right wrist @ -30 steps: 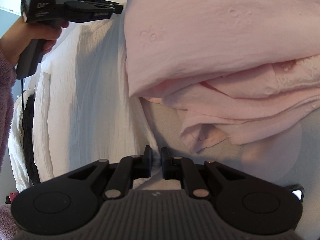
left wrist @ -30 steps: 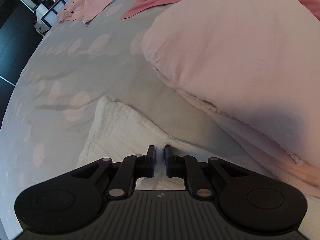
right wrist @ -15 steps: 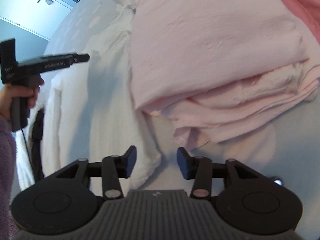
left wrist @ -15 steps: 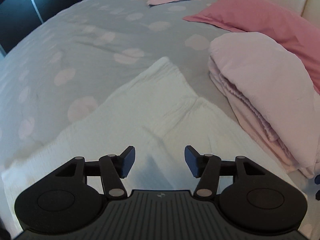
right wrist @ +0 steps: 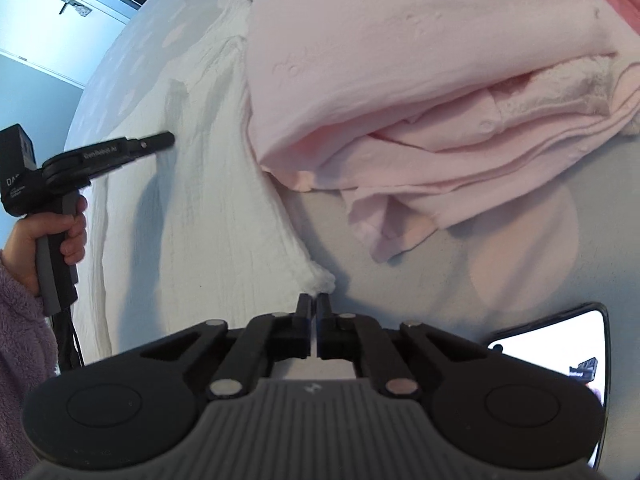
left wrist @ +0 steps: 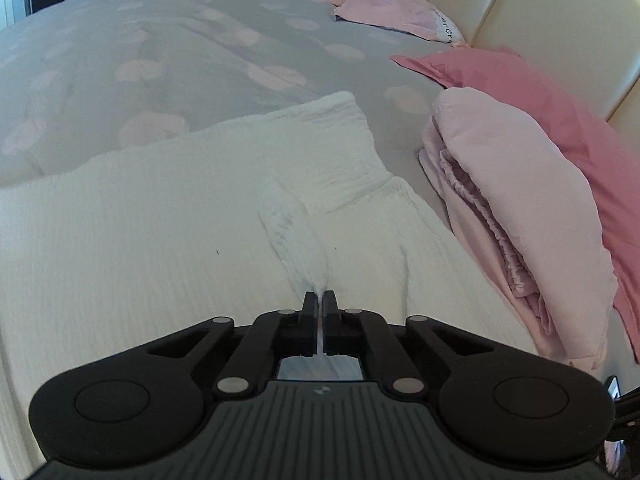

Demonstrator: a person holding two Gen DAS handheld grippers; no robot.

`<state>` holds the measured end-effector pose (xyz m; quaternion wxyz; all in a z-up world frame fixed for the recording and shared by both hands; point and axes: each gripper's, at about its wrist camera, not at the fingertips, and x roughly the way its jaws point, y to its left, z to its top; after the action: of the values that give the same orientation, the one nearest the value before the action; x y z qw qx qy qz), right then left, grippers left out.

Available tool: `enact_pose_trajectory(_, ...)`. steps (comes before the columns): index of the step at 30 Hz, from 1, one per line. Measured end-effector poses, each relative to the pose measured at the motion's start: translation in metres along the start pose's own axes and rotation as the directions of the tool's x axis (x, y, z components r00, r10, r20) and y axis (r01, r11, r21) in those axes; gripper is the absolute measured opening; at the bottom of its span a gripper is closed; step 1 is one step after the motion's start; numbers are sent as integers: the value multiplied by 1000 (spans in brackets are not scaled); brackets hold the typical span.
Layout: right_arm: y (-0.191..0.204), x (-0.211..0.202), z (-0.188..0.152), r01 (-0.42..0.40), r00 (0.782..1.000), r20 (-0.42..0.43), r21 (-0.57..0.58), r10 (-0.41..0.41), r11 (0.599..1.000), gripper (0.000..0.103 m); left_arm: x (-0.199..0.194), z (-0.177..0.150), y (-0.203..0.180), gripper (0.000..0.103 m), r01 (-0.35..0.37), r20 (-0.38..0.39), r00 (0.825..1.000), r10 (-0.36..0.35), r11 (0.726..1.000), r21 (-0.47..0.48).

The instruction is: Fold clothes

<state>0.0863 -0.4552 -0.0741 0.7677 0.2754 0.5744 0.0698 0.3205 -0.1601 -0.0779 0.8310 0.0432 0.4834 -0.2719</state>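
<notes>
A white crinkled garment [left wrist: 168, 208] lies spread on the grey bed. My left gripper [left wrist: 319, 297] is shut on a raised ridge of its cloth, which runs up from between the fingers. In the right wrist view the same white garment [right wrist: 208, 200] stretches away to the upper left, and my right gripper [right wrist: 313, 300] is shut on its near corner. The left gripper [right wrist: 168, 139] shows there from the side, held in a hand [right wrist: 48, 236], its tip on the white cloth. A folded pale pink garment [left wrist: 516, 208] sits right of the white one, also folded pink garment [right wrist: 420, 92].
The grey bedspread [left wrist: 180, 40] with pink dots extends far back. A darker pink pillow [left wrist: 560, 120] lies behind the folded stack, more pink clothes [left wrist: 380, 12] at the far end, a cream headboard [left wrist: 540, 12] on the right. A lit phone [right wrist: 560, 348] lies at lower right.
Both grippers opened half a second ago and have shut again on the white garment. The left gripper moved and rolled to a new spot on the cloth; the right shifted slightly.
</notes>
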Motion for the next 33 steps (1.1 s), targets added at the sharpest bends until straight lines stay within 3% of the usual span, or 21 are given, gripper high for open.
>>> enact_pose_trajectory(5,-1,6,2,39,999,-21,-5,-39,999,1,-4,24,15,0,-50,13,999,49,998,27)
enact_pose_trajectory(9,-3,9,7,41,998,-40,1,-41,999,1,17,18,19,2,-33,-83,996,35,999,21)
enact_pose_trajectory(14,1,4,9,47,998,-43,-21,-48,999,9,8,2,25,38,-58,-39,998,57,998,-15)
enact_pose_trajectory(15,3,2,10,50,998,-38,-32,-51,998,11,0,-1,26,40,-53,-31,998,51,998,-37)
enact_pose_trajectory(21,11,-21,12,52,998,31,-93,-50,994,28,-43,-51,8,41,89,-55,994,-93,993,-71)
enact_pose_trajectory(24,19,-19,8,52,998,37,-111,-48,992,28,-64,-88,-11,41,138,-93,985,-144,988,-68)
enact_pose_trajectory(26,28,-16,-3,44,999,25,-136,-41,990,28,-79,-112,-23,39,136,-106,984,-141,989,-53)
enact_pose_trajectory(30,44,-18,-34,34,999,11,-207,-32,978,28,-107,-162,-41,25,92,-110,989,-95,995,-34)
enact_pose_trajectory(33,53,-17,-61,23,1000,0,-245,-24,969,38,-123,-201,-51,22,65,-119,990,-68,997,-33)
